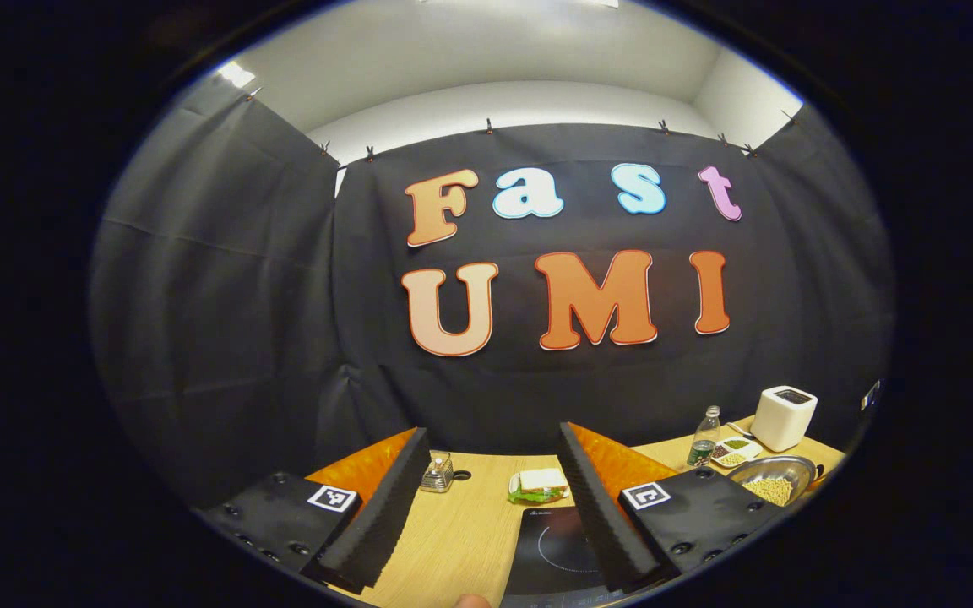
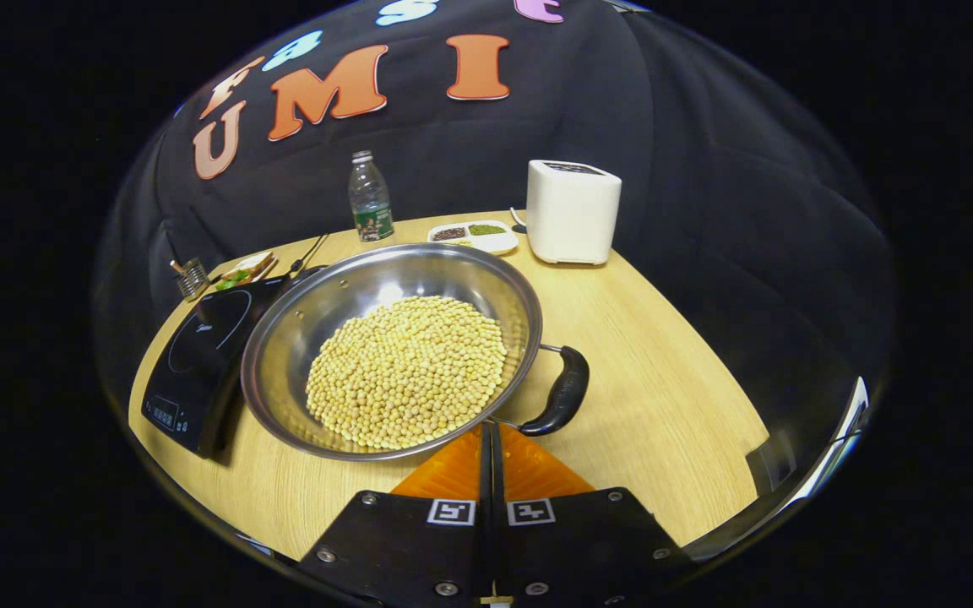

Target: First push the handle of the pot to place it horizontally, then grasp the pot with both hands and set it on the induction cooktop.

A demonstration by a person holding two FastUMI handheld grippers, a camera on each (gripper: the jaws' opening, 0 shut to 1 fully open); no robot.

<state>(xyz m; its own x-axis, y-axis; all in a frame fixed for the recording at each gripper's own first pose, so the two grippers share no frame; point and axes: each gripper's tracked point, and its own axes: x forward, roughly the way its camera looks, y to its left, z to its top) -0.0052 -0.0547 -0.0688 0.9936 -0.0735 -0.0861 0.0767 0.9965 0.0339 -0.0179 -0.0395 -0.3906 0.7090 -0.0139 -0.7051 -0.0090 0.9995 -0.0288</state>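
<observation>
Pot (image 2: 394, 346) beside the cooktop (image 2: 199, 363): nudge its near handle (image 2: 561, 393) sideways with the right tongs (image 2: 489, 439) pressed together, left tongs (image 1: 495, 490) spread, keeping soybeans (image 2: 409, 370) level

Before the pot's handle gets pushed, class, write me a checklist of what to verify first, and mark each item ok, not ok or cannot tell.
1. Right claw closed for pushing: ok, fingers together.
2. Right claw near the handle: ok, its tip sits just left of it, at the pot rim.
3. Handle already horizontal: not ok, it lies angled on the pot's right side.
4. Induction cooktop free to receive the pot: ok, nothing on its top.
5. Left claw ready: ok, open above the table.
6. Beans settled: ok, heaped low in the middle.
</observation>
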